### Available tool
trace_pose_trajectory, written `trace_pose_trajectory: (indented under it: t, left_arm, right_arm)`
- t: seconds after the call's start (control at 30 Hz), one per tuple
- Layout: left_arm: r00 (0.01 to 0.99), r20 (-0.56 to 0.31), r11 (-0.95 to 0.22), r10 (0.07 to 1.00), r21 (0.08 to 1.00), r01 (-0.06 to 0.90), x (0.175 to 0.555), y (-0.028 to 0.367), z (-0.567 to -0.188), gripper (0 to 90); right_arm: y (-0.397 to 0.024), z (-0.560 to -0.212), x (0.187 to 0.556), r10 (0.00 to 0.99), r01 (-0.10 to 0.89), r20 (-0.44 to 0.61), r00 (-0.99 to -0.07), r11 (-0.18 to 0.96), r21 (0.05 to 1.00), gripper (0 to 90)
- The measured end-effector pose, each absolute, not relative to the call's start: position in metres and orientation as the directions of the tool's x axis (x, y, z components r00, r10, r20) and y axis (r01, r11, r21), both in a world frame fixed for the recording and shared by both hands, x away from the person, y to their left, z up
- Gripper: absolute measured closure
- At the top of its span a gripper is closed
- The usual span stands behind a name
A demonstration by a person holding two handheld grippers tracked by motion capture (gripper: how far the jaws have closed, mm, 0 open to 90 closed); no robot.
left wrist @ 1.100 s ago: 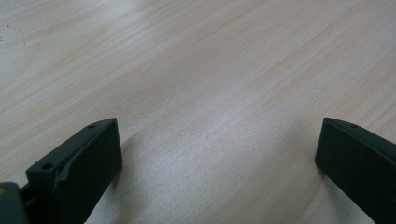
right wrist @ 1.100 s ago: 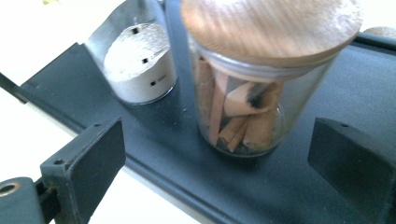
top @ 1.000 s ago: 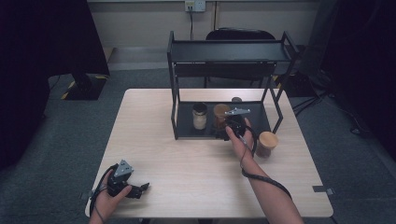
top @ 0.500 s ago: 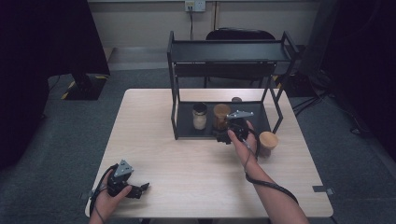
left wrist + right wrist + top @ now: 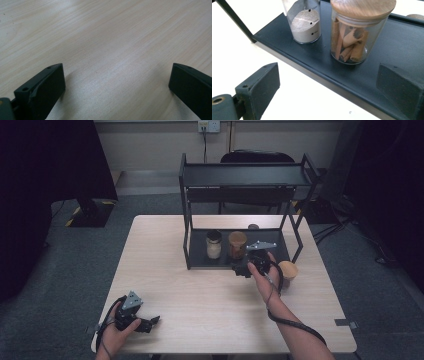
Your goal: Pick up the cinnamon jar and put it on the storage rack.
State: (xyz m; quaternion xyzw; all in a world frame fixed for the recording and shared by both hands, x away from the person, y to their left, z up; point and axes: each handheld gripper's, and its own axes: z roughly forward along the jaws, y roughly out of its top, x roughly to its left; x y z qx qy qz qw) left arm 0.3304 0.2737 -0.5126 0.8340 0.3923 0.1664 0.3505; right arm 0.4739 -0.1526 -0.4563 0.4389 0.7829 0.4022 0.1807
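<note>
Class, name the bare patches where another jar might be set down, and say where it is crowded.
Free: the table between the left claw and the rack; the rack's top shelf. Crowded: the bottom tray, with the powder jar, cinnamon jar and right claw.

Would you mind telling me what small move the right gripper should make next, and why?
Probably ease the right gripper forward toward the cinnamon jar. Its jaws stand open and empty at the front edge of the rack's lower shelf, and that jar stands upright just ahead, roughly between them, beside the powder jar.
</note>
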Motion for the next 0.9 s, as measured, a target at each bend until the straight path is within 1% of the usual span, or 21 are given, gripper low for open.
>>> trace_pose_trajectory:
  t: [0.4, 0.9]
  left_arm:
    - [0.637, 0.002, -0.446, 0.771, 0.715, 0.538, 0.330, 0.274, -0.513, 0.1]
    - [0.637, 0.002, -0.446, 0.771, 0.715, 0.538, 0.330, 0.274, -0.513, 0.1]
  right_arm:
    - [-0.154, -0.455, 0.459, 0.816, 0.528, 0.055, -0.575, 0.319, 0.787, 3.9]
    - [-0.157, -0.457, 0.446, 0.803, 0.526, 0.065, -0.592, 0.324, 0.786, 3.9]
